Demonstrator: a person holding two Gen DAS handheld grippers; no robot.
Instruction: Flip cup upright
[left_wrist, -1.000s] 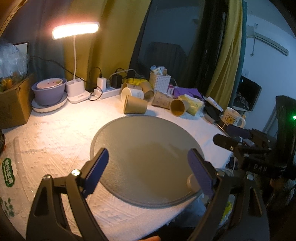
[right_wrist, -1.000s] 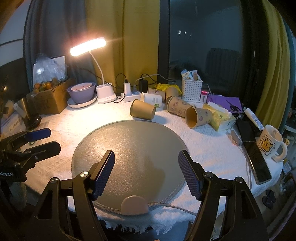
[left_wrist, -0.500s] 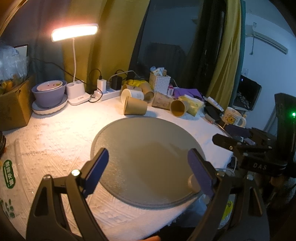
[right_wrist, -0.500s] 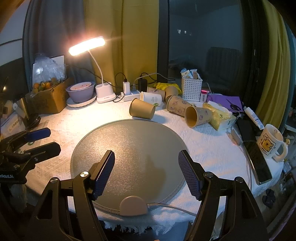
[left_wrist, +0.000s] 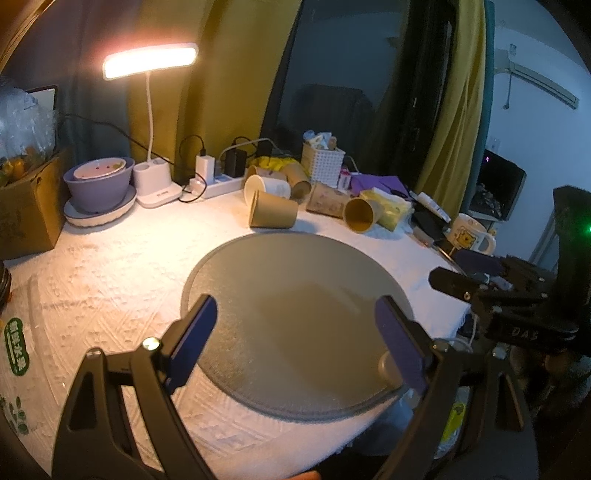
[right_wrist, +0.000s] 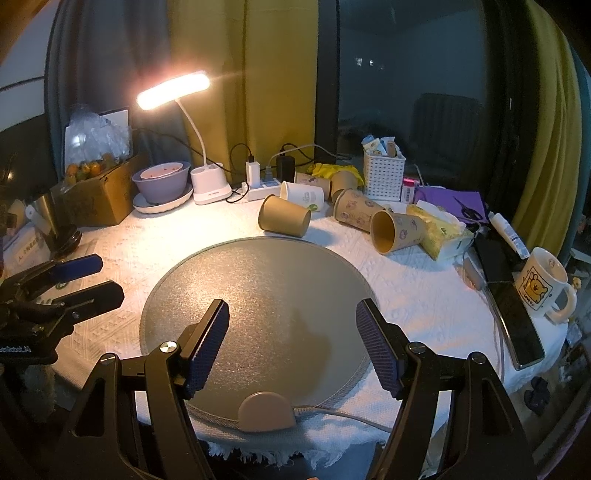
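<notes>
- Left gripper (left_wrist: 295, 332) jaws spread wide, nothing between them; hovers over the near edge of the round grey mat (left_wrist: 295, 295).
- Right gripper (right_wrist: 291, 336) same: jaws apart, empty, above the mat's near half.
- Plain brown paper cup (right_wrist: 283, 220) lies on its side on the white tablecloth (right_wrist: 406, 291) at 12 o'clock of the mat, just past its far rim, mouth facing left in the right wrist view.
- More tipped cups behind it and toward 1 o'clock: a white cup (right_wrist: 302, 195) and printed cups (right_wrist: 397, 230); those farthest back are partly hidden by the front ones, count unclear.
- Desk lamp (right_wrist: 173, 90) glare washes out its head; bowl contents (right_wrist: 160, 171) at 11 o'clock hard to read.
- Cartoon mug (right_wrist: 543, 286) at 3 o'clock, handle side near the picture edge; dark phone (right_wrist: 517, 317) beside it.
- In the right wrist view the left gripper shows only as finger tips at 9 o'clock, its body cut off.
- Versus half a second ago: both views shifted only slightly, cups unmoved, both grippers' spread unchanged.
</notes>
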